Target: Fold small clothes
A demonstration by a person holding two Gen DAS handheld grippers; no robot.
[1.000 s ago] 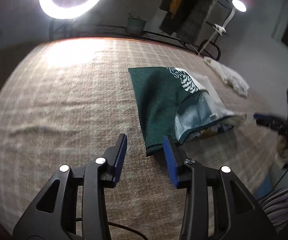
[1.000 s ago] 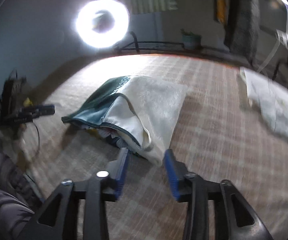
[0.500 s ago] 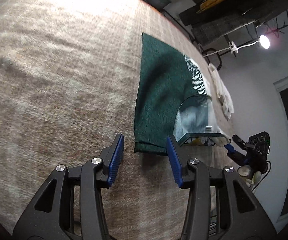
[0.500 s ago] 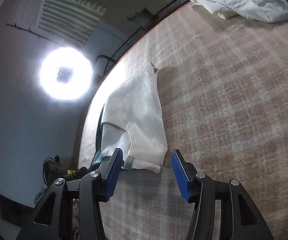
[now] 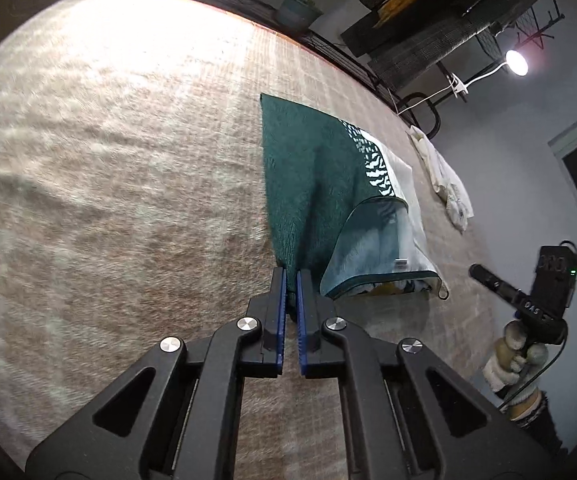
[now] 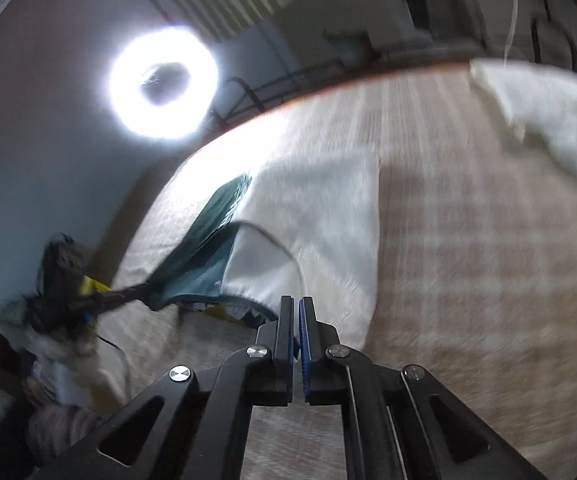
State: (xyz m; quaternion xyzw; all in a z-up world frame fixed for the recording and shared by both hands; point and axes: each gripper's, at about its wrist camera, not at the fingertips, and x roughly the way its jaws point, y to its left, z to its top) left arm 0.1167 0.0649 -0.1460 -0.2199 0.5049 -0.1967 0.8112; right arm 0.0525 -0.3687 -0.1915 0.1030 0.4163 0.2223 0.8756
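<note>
a ring light (image 6: 163,83) is glaring above the checked blanket (image 5: 108,200); a potted plant (image 5: 298,10) and a lamp (image 5: 515,63) are standing beyond it.

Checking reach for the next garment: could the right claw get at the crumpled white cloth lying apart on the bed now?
Probably not yet: the right claw is shut on the green-and-white garment. The white cloth lies unobstructed.

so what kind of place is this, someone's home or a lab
Probably a room at home rigged for recording: a plaid blanket as work surface, a ring light, a clothes rack and a potted plant behind.
</note>
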